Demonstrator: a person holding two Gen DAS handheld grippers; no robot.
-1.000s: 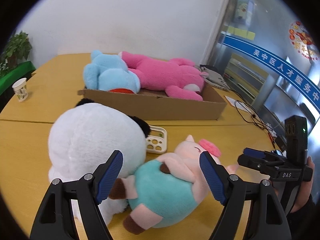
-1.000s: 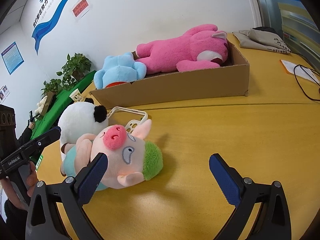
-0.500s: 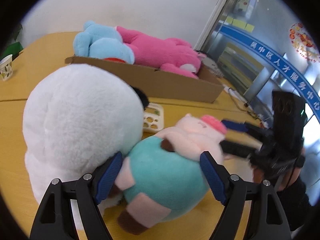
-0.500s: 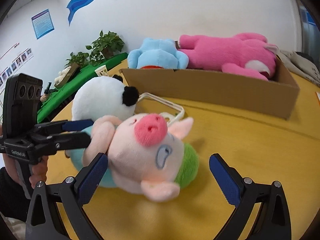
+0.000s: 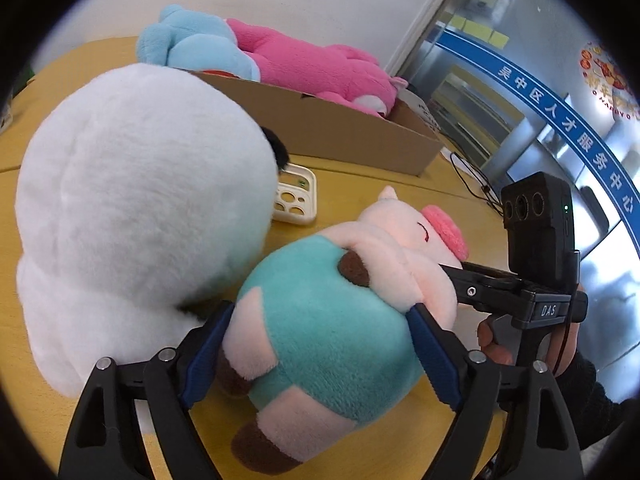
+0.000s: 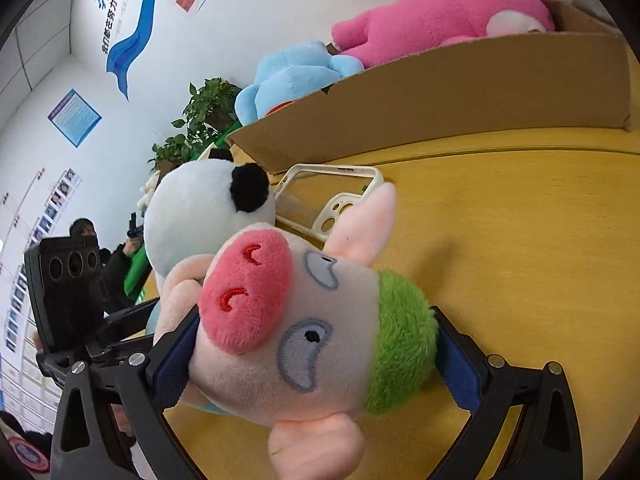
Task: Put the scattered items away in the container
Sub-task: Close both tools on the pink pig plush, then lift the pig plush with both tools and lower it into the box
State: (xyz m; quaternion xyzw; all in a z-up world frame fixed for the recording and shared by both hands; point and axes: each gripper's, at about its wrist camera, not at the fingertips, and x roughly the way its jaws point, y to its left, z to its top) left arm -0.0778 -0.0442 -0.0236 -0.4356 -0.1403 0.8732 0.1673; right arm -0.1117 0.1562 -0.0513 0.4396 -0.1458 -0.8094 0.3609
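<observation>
Both grippers grasp a pig plush [image 5: 320,320]: the left gripper [image 5: 320,350] its teal body, the right gripper [image 6: 316,352] its head.

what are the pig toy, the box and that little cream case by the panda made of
Pig plush: soft fuzzy pile fabric, matte, with stitched eyes and nostrils. Box: brown corrugated cardboard by its raw folded edges, matte. Phone case: looks like cream plastic or rubbery silicone with a clear back; which one is unclear.
</observation>
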